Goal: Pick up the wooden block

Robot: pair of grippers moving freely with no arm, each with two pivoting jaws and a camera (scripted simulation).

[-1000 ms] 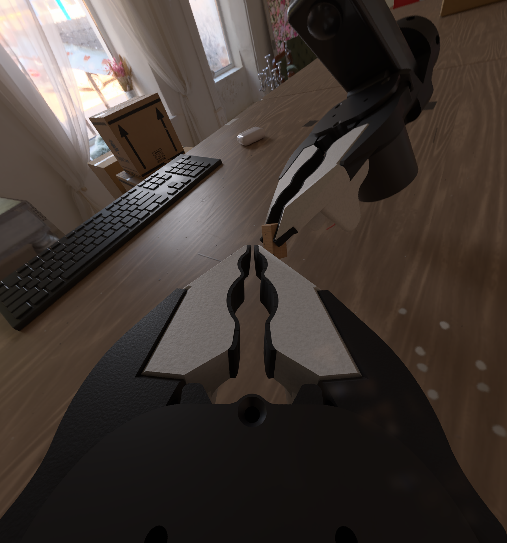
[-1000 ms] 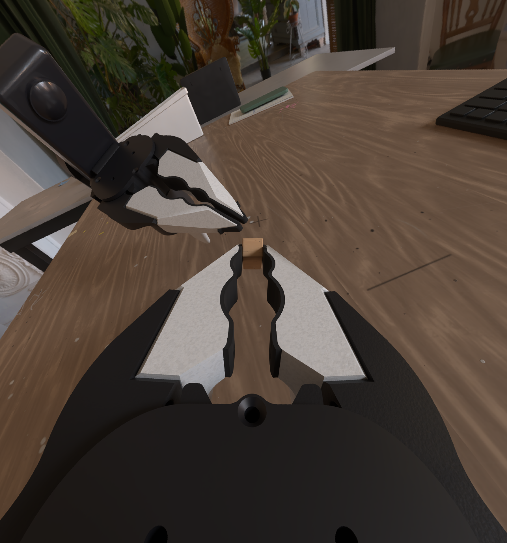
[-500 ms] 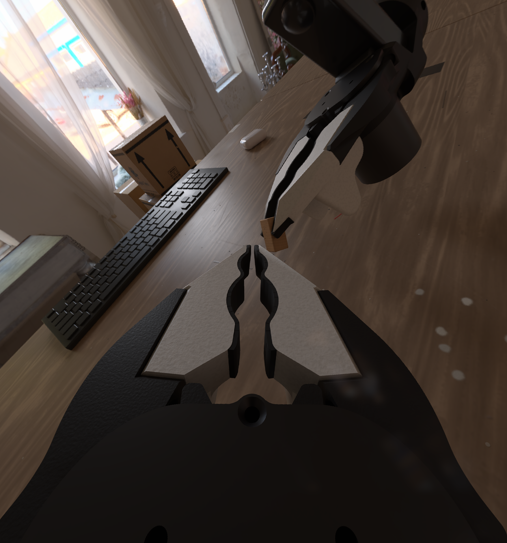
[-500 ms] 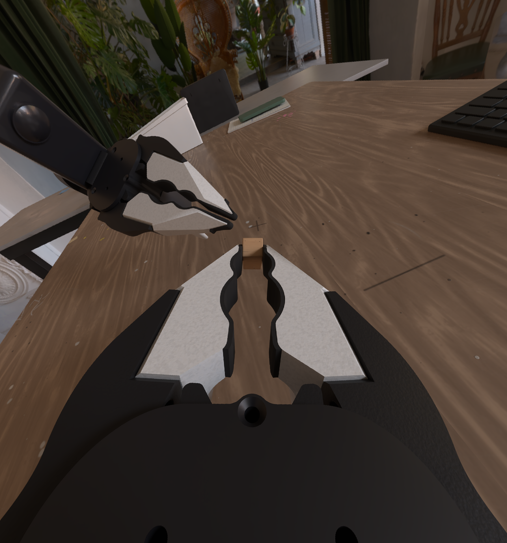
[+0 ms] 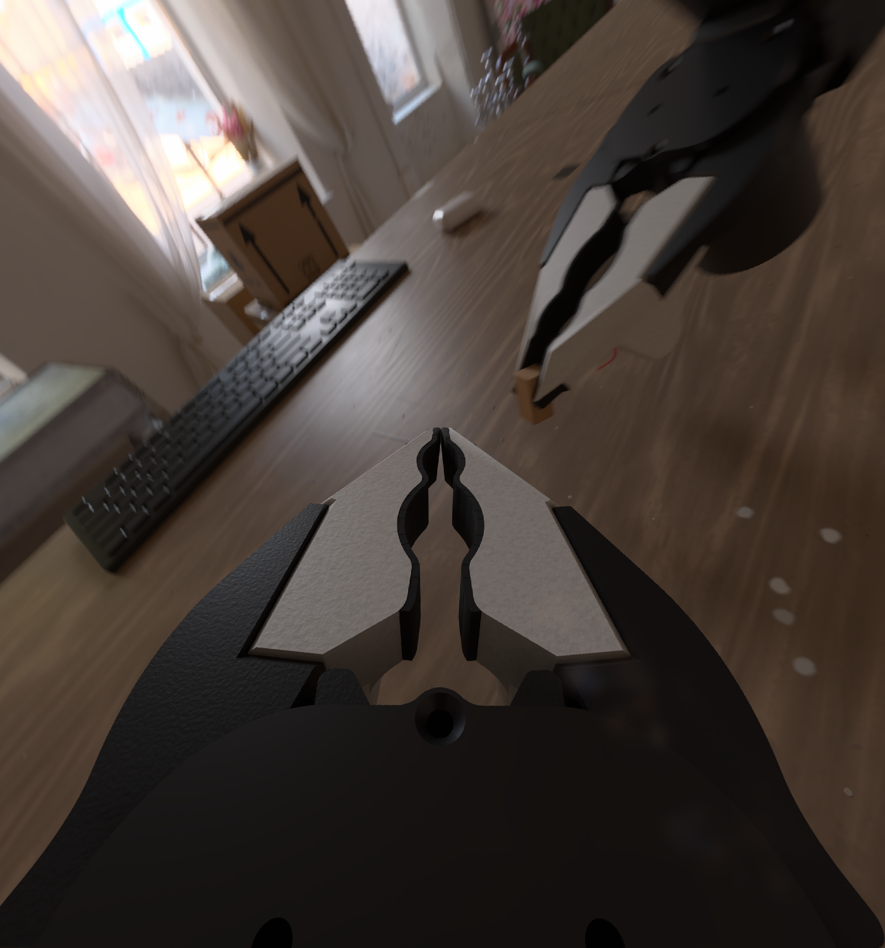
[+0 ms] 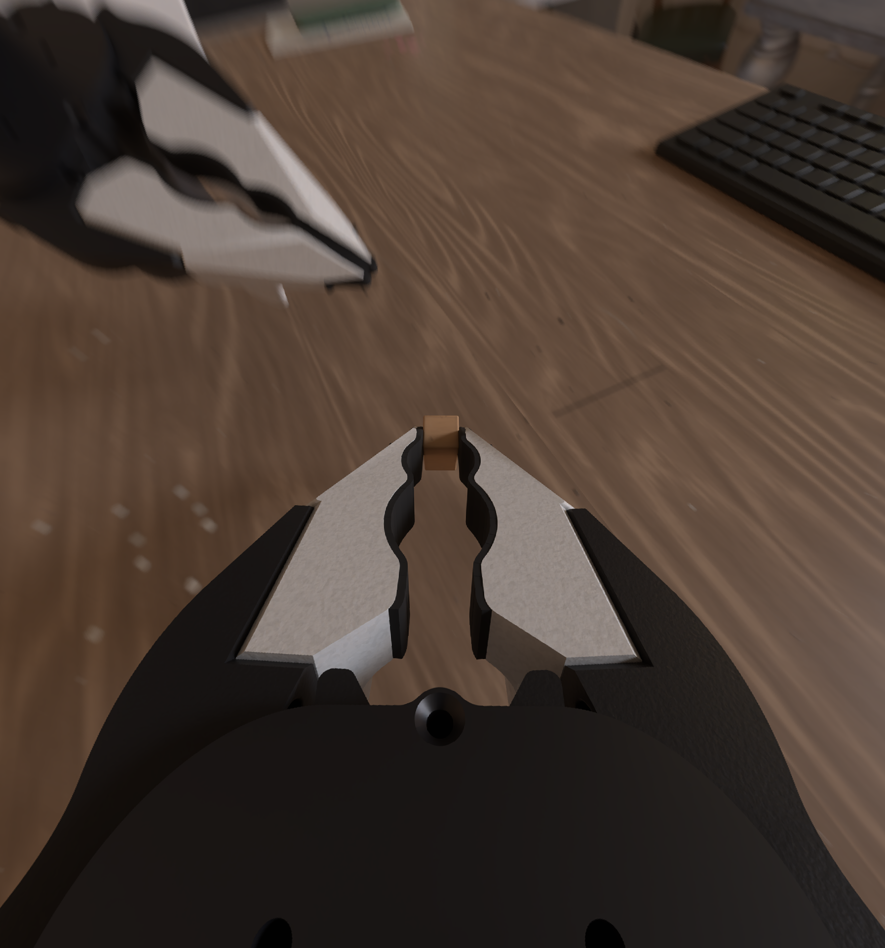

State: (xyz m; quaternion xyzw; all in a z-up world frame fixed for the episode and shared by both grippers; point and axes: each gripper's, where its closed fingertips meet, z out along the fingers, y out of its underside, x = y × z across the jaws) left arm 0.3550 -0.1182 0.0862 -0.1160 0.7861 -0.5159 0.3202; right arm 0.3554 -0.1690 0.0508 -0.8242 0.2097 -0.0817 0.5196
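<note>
The small wooden block (image 6: 440, 444) is pinched between the tips of my right gripper (image 6: 441, 436), which is shut on it above the wooden table. In the left wrist view the block (image 5: 528, 394) shows at the right gripper's (image 5: 541, 391) tips, to the upper right. My left gripper (image 5: 440, 434) is shut and empty, its tips touching, and is apart from the block. It also shows blurred in the right wrist view (image 6: 363, 267) at the upper left.
A black keyboard (image 5: 235, 390) lies on the wooden table (image 5: 686, 513), also at the right wrist view's upper right (image 6: 809, 174). A cardboard box (image 5: 276, 231) and a small white object (image 5: 458, 215) lie farther off. A green-topped pad (image 6: 337, 20) lies at the far edge.
The right gripper has tilted and lifted with the block, so the table fills its view. The left gripper has drawn away from the block and its tips have closed fully.
</note>
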